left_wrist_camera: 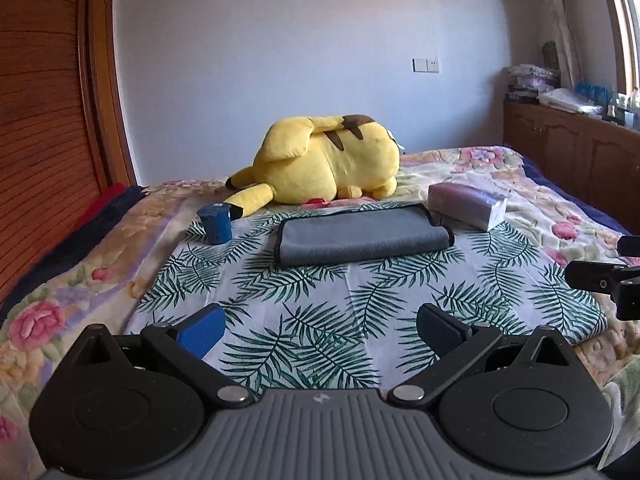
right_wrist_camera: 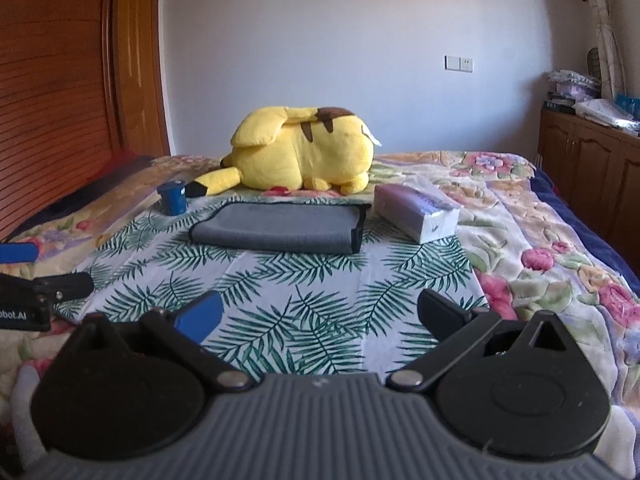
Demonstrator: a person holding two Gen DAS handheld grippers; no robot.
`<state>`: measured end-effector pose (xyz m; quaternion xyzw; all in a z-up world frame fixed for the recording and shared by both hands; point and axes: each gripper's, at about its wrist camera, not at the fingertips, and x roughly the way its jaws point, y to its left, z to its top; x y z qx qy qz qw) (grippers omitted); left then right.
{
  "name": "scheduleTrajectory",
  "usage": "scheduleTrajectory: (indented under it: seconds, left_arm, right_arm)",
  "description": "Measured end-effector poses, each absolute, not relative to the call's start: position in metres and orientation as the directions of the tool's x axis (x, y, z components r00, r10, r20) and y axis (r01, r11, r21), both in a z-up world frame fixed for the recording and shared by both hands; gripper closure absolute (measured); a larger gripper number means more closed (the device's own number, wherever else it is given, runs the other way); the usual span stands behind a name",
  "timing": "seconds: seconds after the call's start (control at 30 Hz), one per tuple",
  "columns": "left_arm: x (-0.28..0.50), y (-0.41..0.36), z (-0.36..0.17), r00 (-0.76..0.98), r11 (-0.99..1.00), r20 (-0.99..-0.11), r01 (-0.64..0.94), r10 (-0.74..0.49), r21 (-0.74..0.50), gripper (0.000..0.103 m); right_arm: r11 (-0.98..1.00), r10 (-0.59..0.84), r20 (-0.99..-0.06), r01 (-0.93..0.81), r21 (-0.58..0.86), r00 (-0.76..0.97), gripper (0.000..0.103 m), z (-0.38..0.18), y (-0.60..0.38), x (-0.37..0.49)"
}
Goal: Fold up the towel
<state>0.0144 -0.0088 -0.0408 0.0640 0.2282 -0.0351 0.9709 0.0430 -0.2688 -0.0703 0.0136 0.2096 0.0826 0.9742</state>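
Note:
A grey towel (left_wrist_camera: pixel 362 236) with dark edging lies folded flat on a leaf-print cloth (left_wrist_camera: pixel 320 300) on the bed; it also shows in the right wrist view (right_wrist_camera: pixel 280 228). My left gripper (left_wrist_camera: pixel 320 330) is open and empty, held above the cloth well short of the towel. My right gripper (right_wrist_camera: pixel 320 314) is open and empty, likewise short of the towel. Each gripper's edge shows in the other's view, the right one (left_wrist_camera: pixel 608 276) and the left one (right_wrist_camera: pixel 36 280).
A yellow plush toy (left_wrist_camera: pixel 328 160) lies behind the towel. A blue cup (left_wrist_camera: pixel 216 224) stands to its left, a tissue pack (left_wrist_camera: pixel 468 206) to its right. A wooden wardrobe (left_wrist_camera: pixel 48 120) is on the left, a cabinet (left_wrist_camera: pixel 580 152) on the right.

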Motion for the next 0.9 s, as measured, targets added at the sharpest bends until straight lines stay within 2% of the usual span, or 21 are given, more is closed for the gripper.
scheduleTrajectory:
  seconds: [0.9]
  left_arm:
    - [-0.006, -0.008, -0.016, 0.949, 0.991, -0.314, 0.079, -0.041, 0.109, 0.000]
  right_arm:
    - [0.991, 0.135, -0.268, -0.124, 0.057, 0.954, 0.000, -0.059, -0.277, 0.026]
